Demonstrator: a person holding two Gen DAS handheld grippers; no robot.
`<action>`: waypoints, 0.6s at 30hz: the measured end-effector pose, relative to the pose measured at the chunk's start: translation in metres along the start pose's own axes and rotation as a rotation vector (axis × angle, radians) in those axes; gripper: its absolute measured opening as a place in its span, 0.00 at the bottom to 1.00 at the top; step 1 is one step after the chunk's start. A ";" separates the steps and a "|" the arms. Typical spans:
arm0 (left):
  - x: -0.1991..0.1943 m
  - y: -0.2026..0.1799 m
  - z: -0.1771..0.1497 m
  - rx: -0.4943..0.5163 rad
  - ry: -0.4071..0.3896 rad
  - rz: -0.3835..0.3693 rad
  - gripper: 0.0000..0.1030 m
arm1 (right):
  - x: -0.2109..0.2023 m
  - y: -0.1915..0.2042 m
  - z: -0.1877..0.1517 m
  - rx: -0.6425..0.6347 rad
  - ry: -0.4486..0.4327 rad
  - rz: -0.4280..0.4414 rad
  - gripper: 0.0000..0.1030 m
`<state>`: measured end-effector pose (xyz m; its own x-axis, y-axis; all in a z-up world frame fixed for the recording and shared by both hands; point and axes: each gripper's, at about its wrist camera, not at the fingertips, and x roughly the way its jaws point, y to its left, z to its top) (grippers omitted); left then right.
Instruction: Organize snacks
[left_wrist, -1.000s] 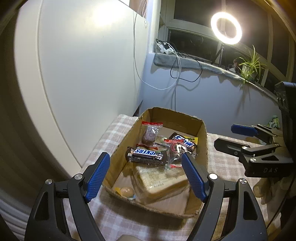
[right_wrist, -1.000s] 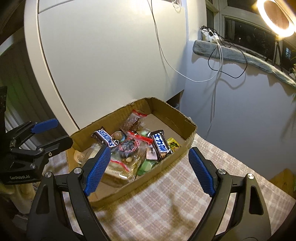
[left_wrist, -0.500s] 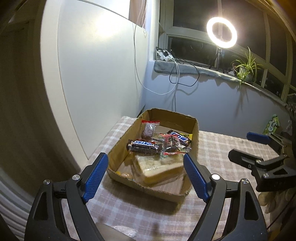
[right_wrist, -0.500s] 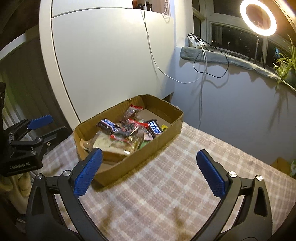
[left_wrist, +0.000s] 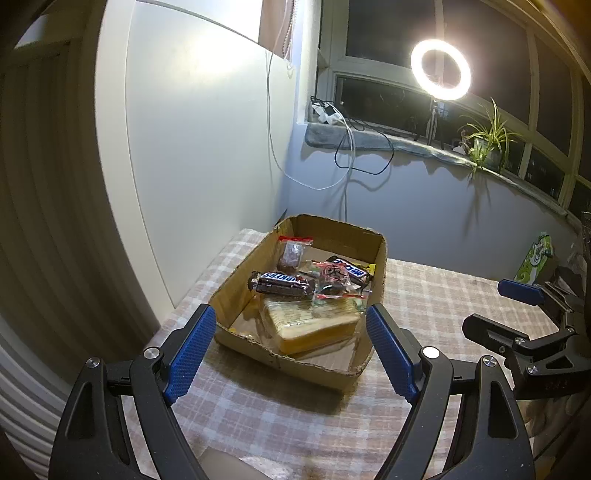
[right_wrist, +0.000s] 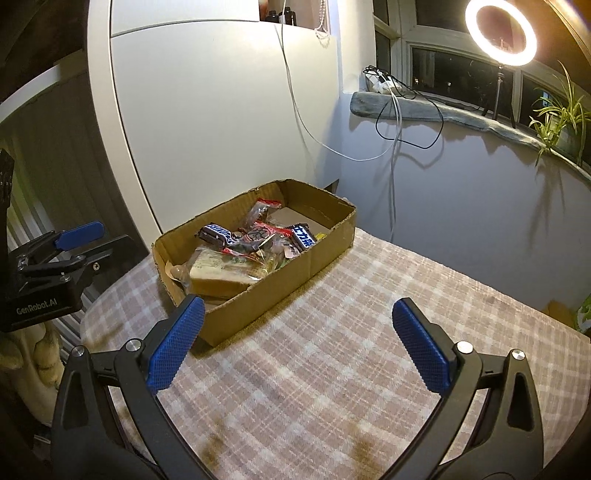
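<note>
The snacks (left_wrist: 306, 291) lie in a cardboard box (left_wrist: 378, 258) on the checked bench (right_wrist: 332, 369), the box's long axis running from near to far. The Snickers bar (left_wrist: 282, 284) lies crosswise. Both the left gripper (left_wrist: 291, 350) and the right gripper (right_wrist: 295, 343) have their fingers spread apart with nothing between them, the right's having just been opening.

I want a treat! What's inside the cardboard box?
The cardboard box holds two Snickers bars, small red-edged clear packets and a big wrapped sandwich underneath them. Anything beneath the sandwich is covered.

Left gripper (left_wrist: 291, 349) tilts downward, its fingers (left_wrist: 190, 349) spread wide and empty — right gripper (right_wrist: 297, 343) likewise, jaws just opened further, nothing between them.
</note>
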<state>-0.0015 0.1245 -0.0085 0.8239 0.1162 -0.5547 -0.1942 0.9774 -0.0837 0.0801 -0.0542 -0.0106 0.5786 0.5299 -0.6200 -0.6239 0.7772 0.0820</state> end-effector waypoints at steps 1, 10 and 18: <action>0.001 -0.001 0.000 0.002 -0.001 -0.001 0.81 | -0.001 -0.001 0.000 0.001 -0.001 -0.001 1.00; -0.002 -0.004 -0.001 0.007 -0.005 -0.002 0.81 | -0.006 -0.003 -0.003 0.006 -0.008 -0.008 1.00; -0.002 -0.003 -0.002 0.006 -0.003 -0.002 0.81 | -0.007 -0.002 -0.004 0.008 -0.007 -0.007 1.00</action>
<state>-0.0038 0.1207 -0.0081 0.8258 0.1144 -0.5523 -0.1892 0.9787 -0.0802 0.0754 -0.0612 -0.0101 0.5864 0.5269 -0.6152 -0.6158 0.7834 0.0839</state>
